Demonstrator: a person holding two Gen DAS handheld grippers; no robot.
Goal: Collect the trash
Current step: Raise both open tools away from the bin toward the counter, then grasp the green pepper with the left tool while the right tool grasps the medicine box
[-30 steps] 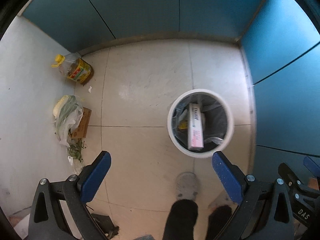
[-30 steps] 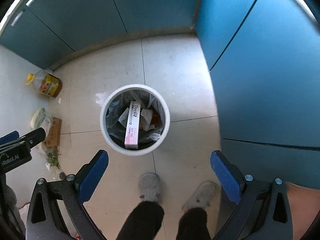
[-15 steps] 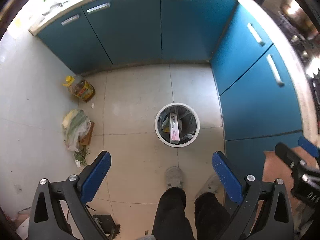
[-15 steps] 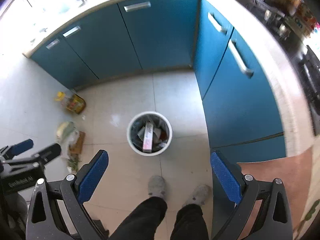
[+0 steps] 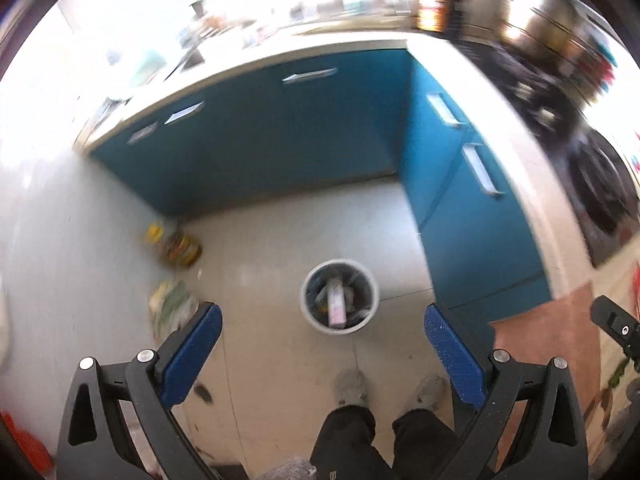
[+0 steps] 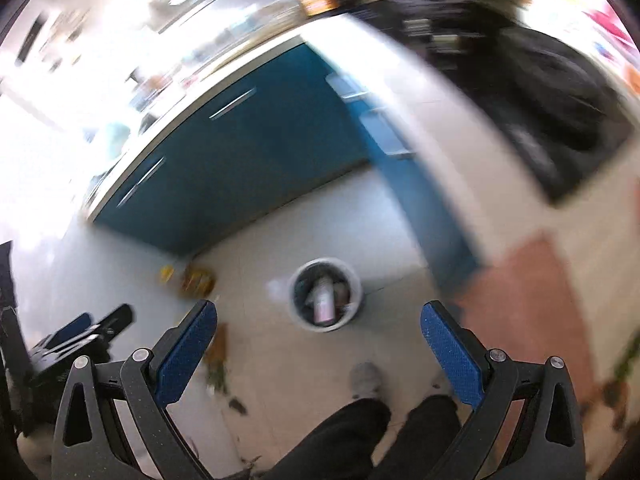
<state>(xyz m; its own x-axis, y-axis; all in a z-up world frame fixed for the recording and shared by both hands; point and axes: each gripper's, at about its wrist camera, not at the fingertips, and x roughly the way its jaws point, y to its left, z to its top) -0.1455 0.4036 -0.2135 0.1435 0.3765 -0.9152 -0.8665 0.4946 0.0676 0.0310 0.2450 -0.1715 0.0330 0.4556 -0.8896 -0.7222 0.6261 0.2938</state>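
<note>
A white trash bin (image 5: pixel 310 312) stands on the tiled floor far below, lined with a dark bag and holding a pink and white box (image 5: pixel 336 306) among other trash. It also shows in the right wrist view (image 6: pixel 356 300), blurred. My left gripper (image 5: pixel 322 344) is open and empty, high above the bin. My right gripper (image 6: pixel 318 340) is open and empty, also high above. The right gripper's edge shows in the left wrist view (image 5: pixel 616 326); the left gripper shows in the right wrist view (image 6: pixel 80 332).
Blue cabinets (image 5: pixel 300 132) line the back and right under a white countertop (image 5: pixel 500 112). An oil bottle (image 5: pixel 178 246) and a plastic bag of greens (image 5: pixel 172 308) lie by the left wall. The person's legs and slippers (image 5: pixel 352 388) are below. A reddish mat (image 5: pixel 556 344) lies at right.
Both grippers have risen well away from the bin, which looks smaller now. The countertop and kitchen clutter have come into view. Both stay open.
</note>
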